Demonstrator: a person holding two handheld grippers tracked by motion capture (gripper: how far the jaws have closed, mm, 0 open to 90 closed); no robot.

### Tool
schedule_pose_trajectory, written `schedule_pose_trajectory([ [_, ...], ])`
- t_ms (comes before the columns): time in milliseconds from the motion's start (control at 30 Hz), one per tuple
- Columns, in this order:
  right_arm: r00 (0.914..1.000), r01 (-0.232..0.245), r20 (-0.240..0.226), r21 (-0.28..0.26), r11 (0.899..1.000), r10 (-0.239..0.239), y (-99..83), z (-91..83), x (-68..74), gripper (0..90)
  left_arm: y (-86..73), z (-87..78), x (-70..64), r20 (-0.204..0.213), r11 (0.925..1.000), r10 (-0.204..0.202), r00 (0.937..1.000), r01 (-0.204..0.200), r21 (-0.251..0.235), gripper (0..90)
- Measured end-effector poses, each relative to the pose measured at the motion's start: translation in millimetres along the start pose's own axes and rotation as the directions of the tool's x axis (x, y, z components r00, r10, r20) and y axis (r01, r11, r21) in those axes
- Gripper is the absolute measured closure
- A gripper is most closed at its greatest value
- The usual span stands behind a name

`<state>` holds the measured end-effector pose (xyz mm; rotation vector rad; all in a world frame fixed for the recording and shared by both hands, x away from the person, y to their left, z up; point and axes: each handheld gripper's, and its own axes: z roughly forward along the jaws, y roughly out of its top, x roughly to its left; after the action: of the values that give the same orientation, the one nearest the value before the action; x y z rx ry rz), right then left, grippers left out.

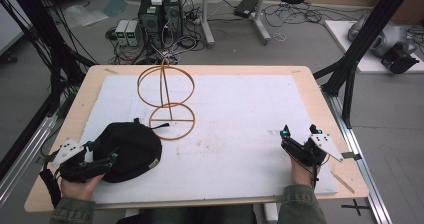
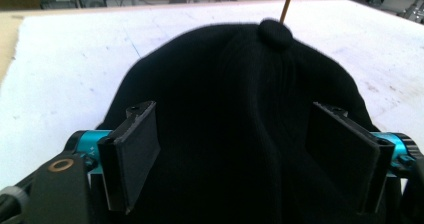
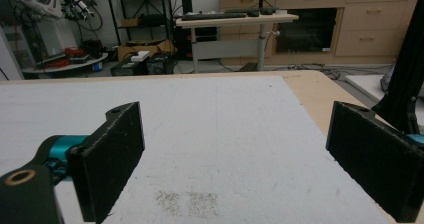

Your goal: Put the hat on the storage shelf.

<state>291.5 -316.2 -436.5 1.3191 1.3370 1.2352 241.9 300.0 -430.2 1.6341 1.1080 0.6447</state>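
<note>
A black knitted hat (image 1: 131, 151) lies on the white foam sheet (image 1: 235, 119) at the front left. Its top button (image 2: 274, 33) points away from me in the left gripper view. My left gripper (image 1: 105, 154) is open, its jaws wide apart on either side of the hat's (image 2: 240, 94) near edge; the pads (image 2: 137, 154) do not press it. A wooden stand (image 1: 167, 99) of thin rings and an upright rod stands just behind the hat. My right gripper (image 1: 299, 131) rests open at the front right, and nothing lies between its pads (image 3: 112, 159).
The foam sheet covers most of the wooden table (image 1: 310, 84). Black frame posts (image 1: 360, 44) rise at the table's right and left sides. Computers and cables (image 1: 160, 19) sit on the floor beyond the far edge.
</note>
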Motion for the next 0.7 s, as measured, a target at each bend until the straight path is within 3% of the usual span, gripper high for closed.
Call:
schedule_pose_trajectory([
  [133,1.0000,0.001,0.001,0.003,1.000,-0.001,0.0,0.0,0.0,7.6,-0.6,0.1,-1.4,0.001,0.9999,0.008,1.0000,-0.008,0.008,25.9],
  [167,1.0000,0.000,-0.002,0.007,1.000,0.000,-0.1,-0.1,-0.1,7.6,-0.7,0.2,-1.8,0.003,0.9998,0.015,0.9999,-0.015,0.011,31.6],
  [200,1.0000,0.000,-0.002,0.007,1.000,0.000,-0.1,-0.1,-0.1,7.6,-0.6,0.1,-2.1,0.008,0.9996,0.022,0.9997,-0.022,0.016,31.6],
  [267,1.0000,0.003,-0.003,0.014,1.000,-0.003,-0.6,0.9,0.2,7.6,-0.5,-0.3,-2.4,0.015,0.9995,0.027,0.9995,-0.028,0.017,43.2],
  [300,1.0000,0.003,-0.003,0.014,1.000,-0.003,-0.6,0.9,0.2,7.6,-0.2,-1.0,-2.8,0.016,0.9994,0.031,0.9994,-0.031,0.013,43.2],
  [367,1.0000,0.002,-0.007,0.012,1.000,-0.002,-0.6,1.5,0.4,7.6,0.5,-3.4,-2.0,0.023,0.9995,0.030,0.9993,-0.030,0.000,53.9],
  [400,1.0000,-0.001,-0.005,0.009,1.000,0.001,-0.4,1.3,-0.1,7.6,1.1,-4.7,-1.7,0.025,0.9995,0.029,0.9993,-0.028,-0.012,67.7],
  [433,1.0000,0.001,-0.008,0.009,1.000,0.000,-0.3,1.0,-0.7,7.6,1.7,-6.0,-1.7,0.023,0.9994,0.032,0.9992,-0.032,-0.015,74.7],
  [467,1.0000,0.001,-0.008,0.009,1.000,0.000,-0.3,1.0,-0.7,7.6,2.2,-6.8,-2.4,0.017,0.9993,0.034,0.9993,-0.033,-0.017,74.7],
  [500,1.0000,-0.001,-0.009,-0.004,1.000,0.001,0.0,1.2,-1.4,7.6,2.6,-7.8,-2.3,0.019,0.9992,0.036,0.9992,-0.036,-0.019,86.2],
  [700,0.9999,-0.005,-0.010,0.000,1.000,0.005,0.0,1.2,-1.5,7.6,4.3,-8.3,-4.4,0.041,0.9986,0.046,0.9981,-0.045,-0.028,87.5],
])
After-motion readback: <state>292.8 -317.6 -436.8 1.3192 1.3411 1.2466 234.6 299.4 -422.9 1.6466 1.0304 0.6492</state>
